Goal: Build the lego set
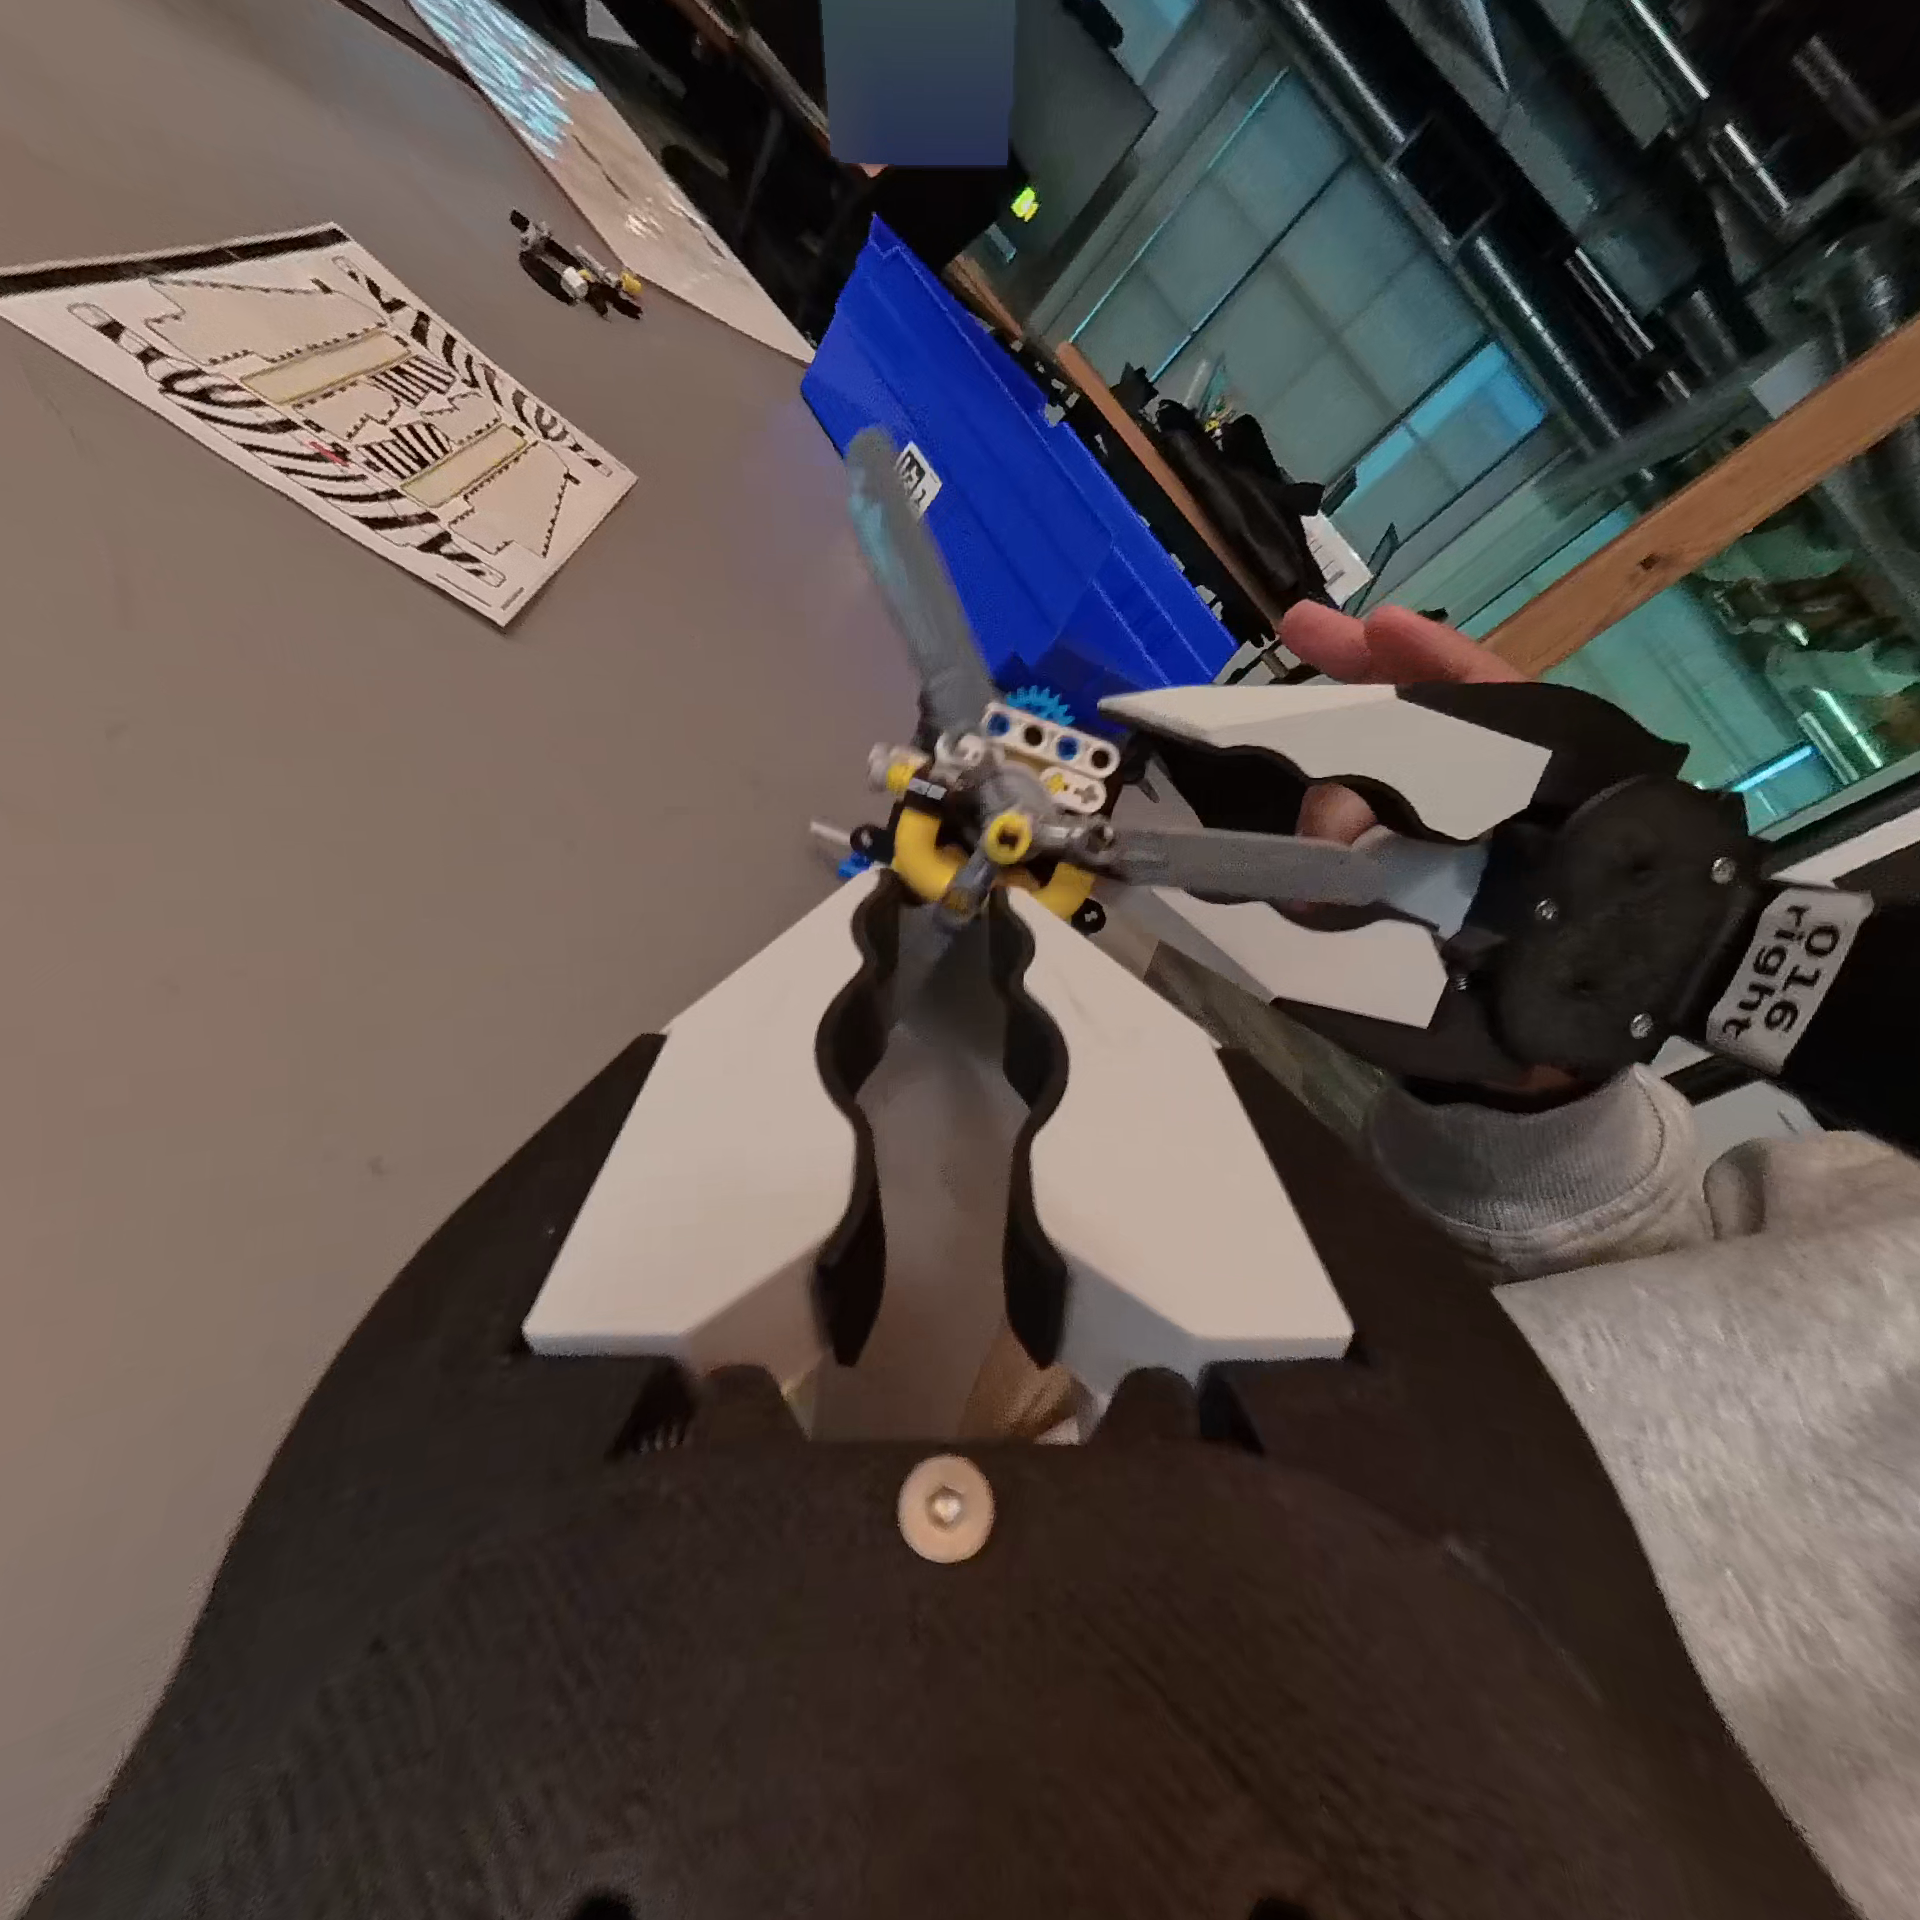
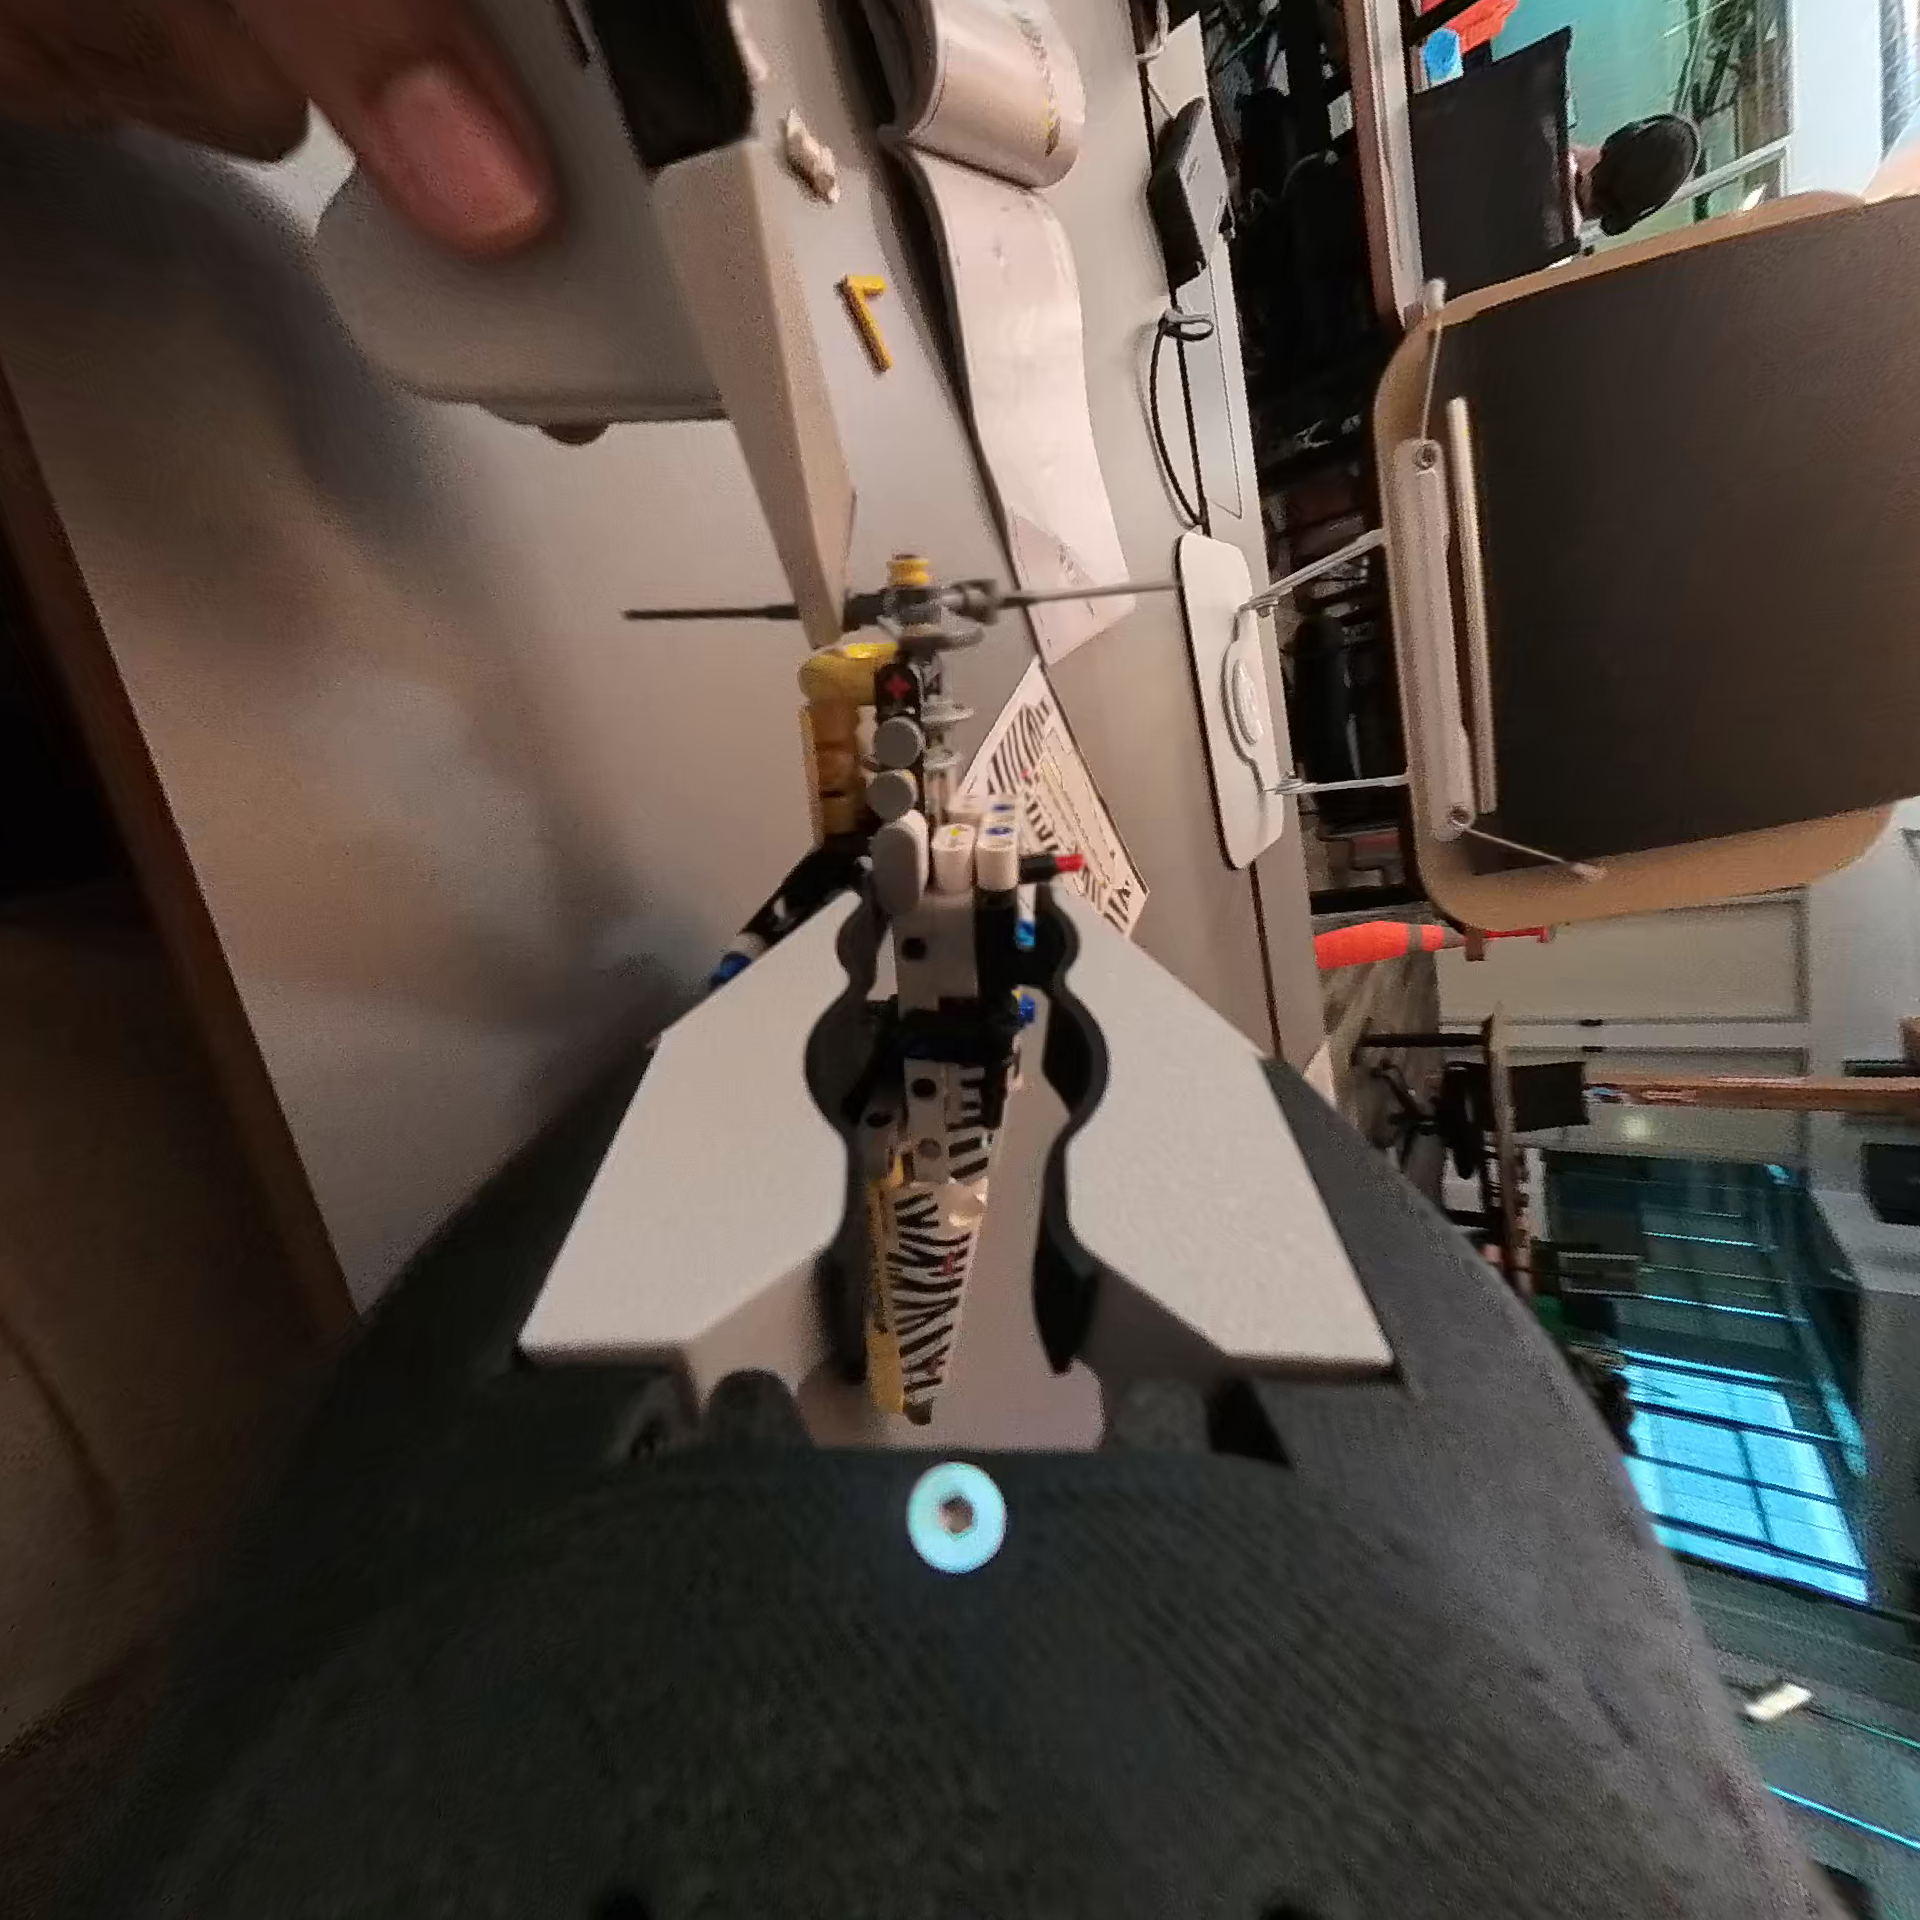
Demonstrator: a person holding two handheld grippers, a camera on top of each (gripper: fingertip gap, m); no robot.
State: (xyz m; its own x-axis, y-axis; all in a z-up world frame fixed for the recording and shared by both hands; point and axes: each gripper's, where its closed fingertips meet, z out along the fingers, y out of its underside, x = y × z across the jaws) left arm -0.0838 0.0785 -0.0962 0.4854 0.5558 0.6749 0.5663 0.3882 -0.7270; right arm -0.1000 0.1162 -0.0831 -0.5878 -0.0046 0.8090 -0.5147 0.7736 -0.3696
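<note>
A Lego helicopter (image 1: 1003,800), with a yellow, white and black body and a grey rotor, is held in the air between both grippers. My left gripper (image 1: 943,902) is shut on one grey rotor blade (image 1: 935,945) just below the hub. My right gripper (image 2: 956,920) is shut on the helicopter's zebra-striped tail (image 2: 930,1247). The helicopter's body (image 2: 894,758) and rotor point away from it. The right gripper also shows in the left wrist view (image 1: 1153,810), coming in from the right. Another blade (image 1: 909,582) is blurred.
On the grey table lie a zebra sticker sheet (image 1: 332,416) and a small Lego sub-assembly (image 1: 577,265). A blue bin (image 1: 987,499) stands beyond. The right wrist view shows a yellow L-shaped piece (image 2: 868,317), an open booklet (image 2: 1018,312) and a chair (image 2: 1662,540). The grippers' ends are close to 5 centimeters from one another.
</note>
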